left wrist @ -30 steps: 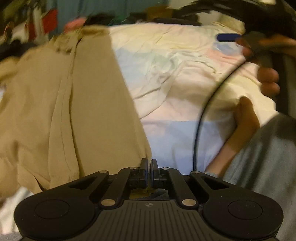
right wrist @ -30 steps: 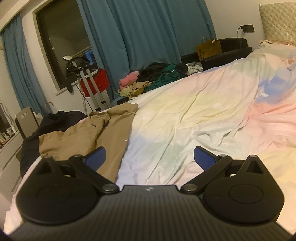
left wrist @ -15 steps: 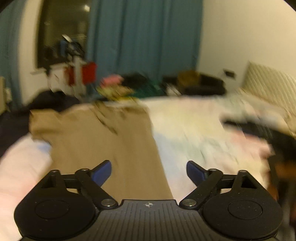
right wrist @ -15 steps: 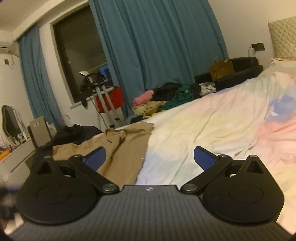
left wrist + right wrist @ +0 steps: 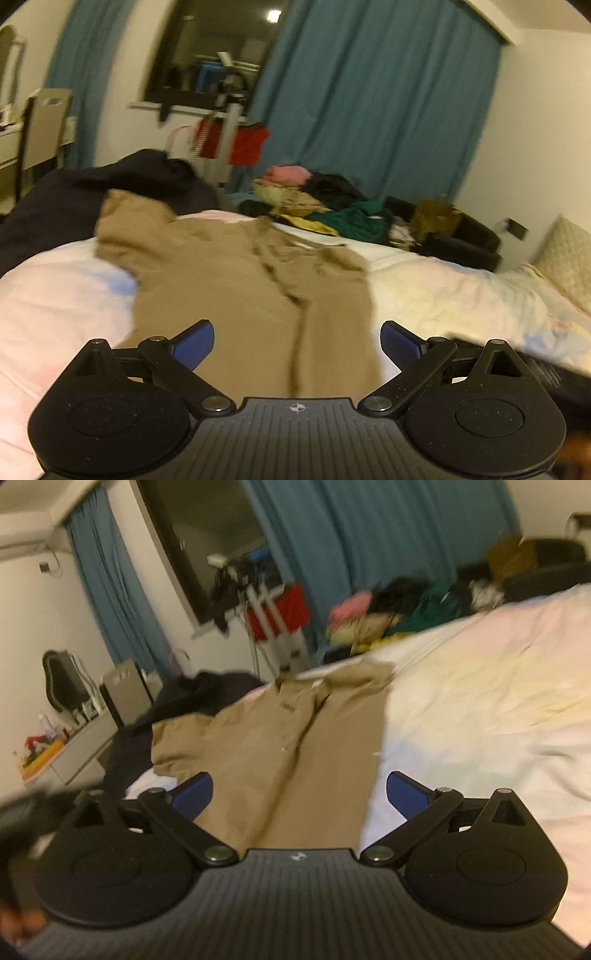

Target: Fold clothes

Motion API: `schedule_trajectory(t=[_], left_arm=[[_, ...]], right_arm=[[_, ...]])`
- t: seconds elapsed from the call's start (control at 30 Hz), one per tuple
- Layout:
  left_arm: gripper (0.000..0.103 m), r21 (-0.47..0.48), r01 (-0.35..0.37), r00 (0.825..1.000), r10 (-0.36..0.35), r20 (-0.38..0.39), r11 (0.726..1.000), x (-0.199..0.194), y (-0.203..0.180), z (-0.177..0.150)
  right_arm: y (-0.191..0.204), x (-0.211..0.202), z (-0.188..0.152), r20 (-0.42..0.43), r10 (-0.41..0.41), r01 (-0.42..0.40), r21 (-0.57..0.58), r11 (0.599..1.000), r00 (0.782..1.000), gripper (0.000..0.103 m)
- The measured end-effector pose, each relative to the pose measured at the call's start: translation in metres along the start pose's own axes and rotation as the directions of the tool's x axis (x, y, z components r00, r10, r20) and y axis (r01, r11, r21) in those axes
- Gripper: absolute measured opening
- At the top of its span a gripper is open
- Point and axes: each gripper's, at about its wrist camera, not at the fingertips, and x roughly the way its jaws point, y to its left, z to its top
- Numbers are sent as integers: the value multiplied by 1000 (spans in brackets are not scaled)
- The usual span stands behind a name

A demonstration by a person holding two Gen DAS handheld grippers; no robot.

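Note:
A tan collared shirt (image 5: 236,280) lies spread on the bed, folded lengthwise, collar at the far end. It also shows in the right wrist view (image 5: 280,746). My left gripper (image 5: 297,341) is open and empty, held above the shirt's near hem. My right gripper (image 5: 299,794) is open and empty too, above the same near end of the shirt. Both views are somewhat blurred.
The bed has a pale pastel cover (image 5: 461,291). A dark garment (image 5: 110,188) lies at the bed's far left corner. A pile of clothes (image 5: 317,199) sits beyond the bed by blue curtains (image 5: 369,103). A desk and chair (image 5: 92,716) stand left.
My left gripper opened and let go of the tan shirt, then lifted and tilted up toward the room. My right gripper swung left so that the shirt is between its fingers.

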Motion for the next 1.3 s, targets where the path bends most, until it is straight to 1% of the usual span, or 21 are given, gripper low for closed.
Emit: schedule_trajectory(t=[0.13, 0.2, 0.23, 0.3, 0.4, 0.47, 0.5, 0.57, 0.6, 0.67, 0.77, 0.83, 0.9, 1.03, 1.1, 1.13, 1.17, 1.2, 1.23, 1.27, 1.3], left_arm=[[98, -36, -33, 999, 34, 17, 999, 11, 34, 1], [98, -103, -46, 999, 46, -3, 994, 18, 53, 0], [98, -158, -27, 999, 24, -21, 987, 21, 64, -1], [98, -238, 33, 998, -44, -40, 971, 28, 80, -6], [98, -258, 37, 996, -56, -69, 966, 39, 89, -10], [98, -256, 35, 996, -56, -75, 966, 44, 92, -10], [98, -256, 34, 996, -55, -77, 966, 46, 94, -10], [98, -269, 32, 995, -55, -79, 963, 49, 96, -11], [98, -278, 32, 995, -56, -80, 960, 50, 97, -12], [98, -294, 28, 995, -53, -79, 955, 51, 99, -12], [98, -302, 14, 997, -37, -70, 953, 50, 102, -11], [98, -286, 2, 998, -21, -64, 958, 48, 101, -10], [98, -261, -6, 999, -8, -53, 965, 44, 97, -9], [98, -197, -33, 999, 27, -32, 980, 39, 89, -6], [98, -174, -39, 999, 35, -23, 984, 35, 86, -5], [98, -164, -40, 999, 38, -18, 986, 33, 85, -4], [98, -152, -38, 999, 37, -11, 988, 30, 84, -4], [98, -138, -40, 999, 39, -3, 990, 27, 82, -4], [98, -124, -47, 999, 48, 5, 991, 23, 80, -4], [98, -111, -52, 998, 54, 13, 992, 19, 78, -4], [98, -101, -52, 998, 55, 19, 993, 15, 75, -4]], right_arm=[[15, 94, 19, -30, 3, -4, -22, 1000, 1000, 95], [21, 140, 26, -24, -32, 30, -73, 997, 999, 95], [24, 161, 28, -15, -58, 56, -100, 993, 998, 95], [24, 195, 31, -10, -91, 89, -95, 992, 996, 95], [23, 237, 34, -15, -134, 132, -92, 987, 991, 92], [23, 257, 36, -22, -172, 169, -92, 981, 985, 73], [23, 265, 36, -38, -186, 182, -89, 979, 982, 67], [31, 274, 34, -52, -201, 194, -124, 973, 978, 25], [41, 274, 32, -36, -206, 196, -178, 964, 978, 20], [65, 269, 23, 6, -184, 178, -298, 938, 983, 19], [94, 270, 8, -17, -135, 116, -409, 905, 991, 19], [106, 272, 0, -30, -132, 103, -457, 883, 991, 19], [111, 272, -4, -48, -121, 84, -469, 879, 992, 19], [113, 257, 4, -59, -86, 52, -439, 897, 994, 21], [114, 241, 11, -55, -81, 50, -426, 903, 995, 27], [114, 230, 15, -44, -86, 59, -425, 903, 995, 39], [114, 216, 19, -26, -84, 65, -417, 907, 996, 61], [112, 202, 23, -9, -73, 64, -398, 915, 997, 75], [110, 187, 27, 12, -62, 62, -378, 924, 998, 99], [108, 168, 30, 39, -50, 61, -355, 933, 998, 103], [108, 149, 31, 62, -45, 63, -341, 938, 997, 103]])
